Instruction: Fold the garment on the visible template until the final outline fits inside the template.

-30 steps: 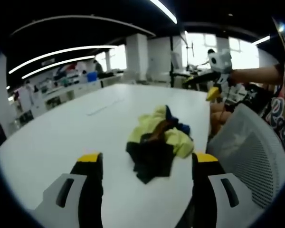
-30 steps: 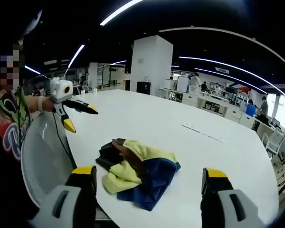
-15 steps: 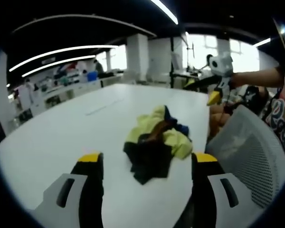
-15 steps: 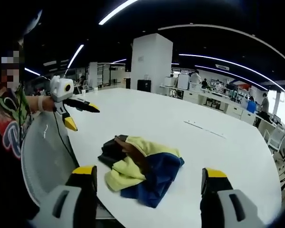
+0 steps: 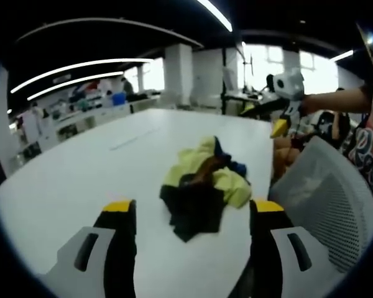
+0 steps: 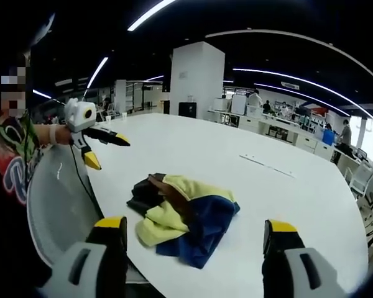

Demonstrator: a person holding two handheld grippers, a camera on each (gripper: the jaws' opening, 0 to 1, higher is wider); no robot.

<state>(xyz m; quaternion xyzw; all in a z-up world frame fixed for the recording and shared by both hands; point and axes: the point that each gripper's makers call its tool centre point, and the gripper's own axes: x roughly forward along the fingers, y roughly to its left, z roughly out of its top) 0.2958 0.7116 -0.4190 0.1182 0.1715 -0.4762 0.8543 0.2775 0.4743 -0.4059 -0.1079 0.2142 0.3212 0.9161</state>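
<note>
A crumpled garment (image 5: 202, 186) in yellow, black, brown and blue lies in a heap on the white table (image 5: 81, 180), near the edge by the person. My left gripper (image 5: 193, 210) hangs open just short of it, its yellow-tipped jaws wide apart with nothing between them. In the right gripper view the same heap (image 6: 183, 214) lies ahead of my open right gripper (image 6: 195, 225). Each gripper also appears in the other's view, held in the air beside the table: the right gripper (image 5: 265, 118) and the left gripper (image 6: 107, 153), both open and holding nothing.
A white mesh chair back (image 5: 326, 198) stands at the table edge next to the garment. A thin grey strip (image 6: 265, 167) lies on the far part of the table. The person's arm (image 5: 336, 99) reaches in. Desks and people fill the office behind.
Both views have drifted only slightly. The garment lies where it was and both grippers remain open.
</note>
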